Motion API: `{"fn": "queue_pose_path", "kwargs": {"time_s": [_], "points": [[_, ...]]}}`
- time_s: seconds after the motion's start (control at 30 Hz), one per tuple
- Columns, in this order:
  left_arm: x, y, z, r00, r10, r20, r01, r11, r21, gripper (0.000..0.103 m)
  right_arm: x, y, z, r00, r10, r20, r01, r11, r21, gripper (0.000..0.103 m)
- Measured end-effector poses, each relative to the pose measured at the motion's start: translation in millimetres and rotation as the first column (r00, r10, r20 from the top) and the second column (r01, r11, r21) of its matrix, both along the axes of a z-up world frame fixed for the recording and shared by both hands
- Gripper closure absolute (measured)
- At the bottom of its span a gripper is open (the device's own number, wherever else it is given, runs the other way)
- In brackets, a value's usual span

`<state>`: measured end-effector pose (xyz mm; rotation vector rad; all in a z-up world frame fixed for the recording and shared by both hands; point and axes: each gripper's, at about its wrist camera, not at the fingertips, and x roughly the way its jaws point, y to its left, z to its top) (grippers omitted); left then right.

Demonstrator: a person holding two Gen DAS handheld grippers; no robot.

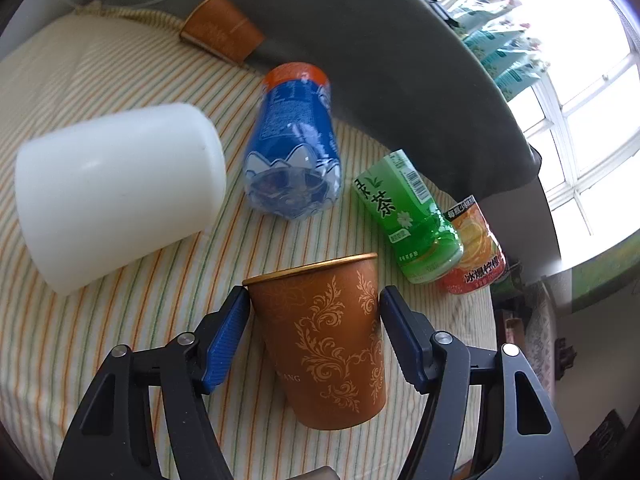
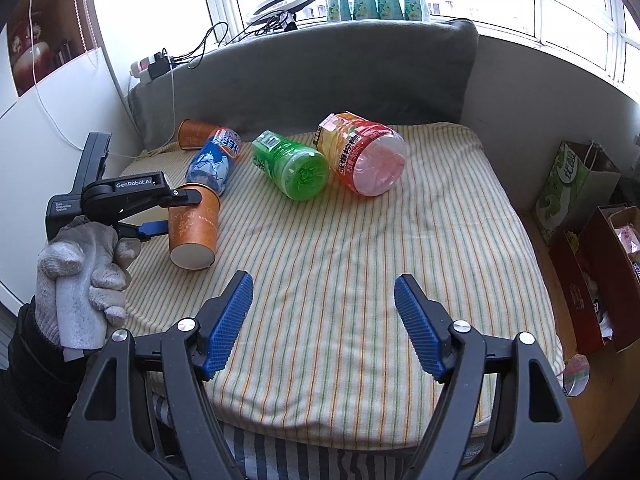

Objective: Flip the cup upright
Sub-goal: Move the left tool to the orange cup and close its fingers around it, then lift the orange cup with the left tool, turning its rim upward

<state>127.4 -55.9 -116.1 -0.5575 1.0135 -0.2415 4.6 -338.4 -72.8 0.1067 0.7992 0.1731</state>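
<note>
An orange paper cup with a gold leaf pattern sits between the blue pads of my left gripper, which is shut on it. In the right wrist view the same cup is held tilted just above the striped cloth, its white base toward the camera. My right gripper is open and empty over the front of the cloth. A second orange cup lies on its side at the back, also visible in the right wrist view.
A white plastic cup lies on its side at left. A blue bottle, a green bottle and a red-orange bottle lie on the striped cloth. A grey cushion backs the surface. Boxes stand at right.
</note>
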Motion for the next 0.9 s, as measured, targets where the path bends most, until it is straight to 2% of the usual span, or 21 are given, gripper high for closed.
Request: {"fn": "queue_pose_path", "kwargs": {"time_s": [0.23,0.5,0.9], "points": [[-10,-14,14,0.995,-0.053,0.09,0.044,0.994,0.101,0.037,2,0,-2,1.0,-0.004,-0.003,0.004,1.0,0.005,0.027],[-23,-39,27,0.97,-0.132,0.205,0.079,0.966,0.247,0.037,2,2,-4,1.0,-0.006,-0.002,0.006,1.0,0.002,0.027],[-37,-56,29,0.944,-0.192,0.269,0.09,0.933,0.349,0.038,3,-2,-6,1.0,-0.016,-0.002,0.016,1.0,0.008,0.027]]}}
